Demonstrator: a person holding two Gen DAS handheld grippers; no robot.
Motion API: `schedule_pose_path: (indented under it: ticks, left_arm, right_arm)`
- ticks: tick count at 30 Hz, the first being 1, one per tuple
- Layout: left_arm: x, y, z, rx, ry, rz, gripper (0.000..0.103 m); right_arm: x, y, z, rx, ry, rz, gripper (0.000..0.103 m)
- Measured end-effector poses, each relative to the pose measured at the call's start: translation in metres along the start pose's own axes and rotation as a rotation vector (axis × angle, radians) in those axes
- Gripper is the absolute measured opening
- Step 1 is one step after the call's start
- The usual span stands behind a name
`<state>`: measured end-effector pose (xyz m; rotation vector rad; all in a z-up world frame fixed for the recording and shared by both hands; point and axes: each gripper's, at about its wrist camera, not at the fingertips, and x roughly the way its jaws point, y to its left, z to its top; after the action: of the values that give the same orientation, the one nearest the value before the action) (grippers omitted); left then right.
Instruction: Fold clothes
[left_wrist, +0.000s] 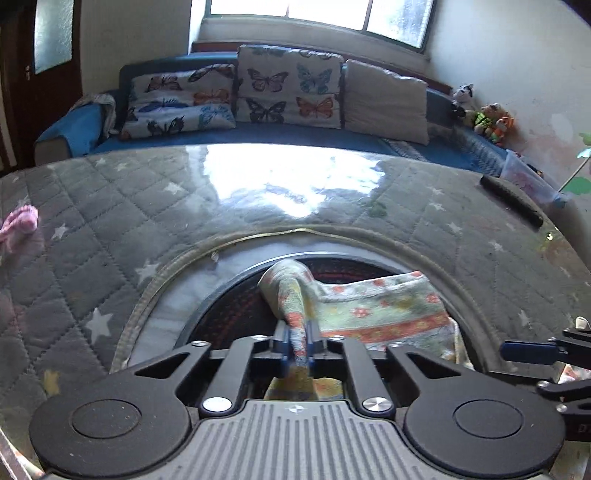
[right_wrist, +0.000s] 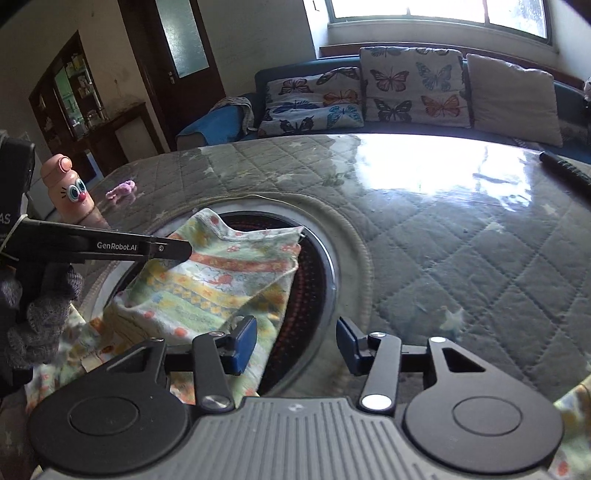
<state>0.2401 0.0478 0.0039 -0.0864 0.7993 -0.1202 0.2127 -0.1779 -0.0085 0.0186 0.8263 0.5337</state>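
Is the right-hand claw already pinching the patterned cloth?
No: the right gripper has its blue pads standing apart, with the patterned cloth lying beside the left pad and not squeezed between them.

A small patterned garment (right_wrist: 221, 280), pale green and yellow with orange bands, lies crumpled and partly lifted over the round dark opening in the table's quilted cover, one gathered corner (left_wrist: 295, 295) drawn up into a tight peak.
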Motion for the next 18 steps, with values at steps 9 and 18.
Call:
schedule_pose_path:
  ticks: [9, 18]
  left_arm:
    - [-0.039, 0.001, -0.005, 0.013, -0.108, -0.009, 0.004]
    - [-0.080, 0.027, -0.036, -0.043, -0.157, 0.056, 0.004]
  right_arm:
    - [0.022, 0.011, 0.006, 0.043, 0.023, 0.092, 0.028]
    - [0.015, 0.049, 0.006, -0.036, -0.028, 0.159, 0.004]
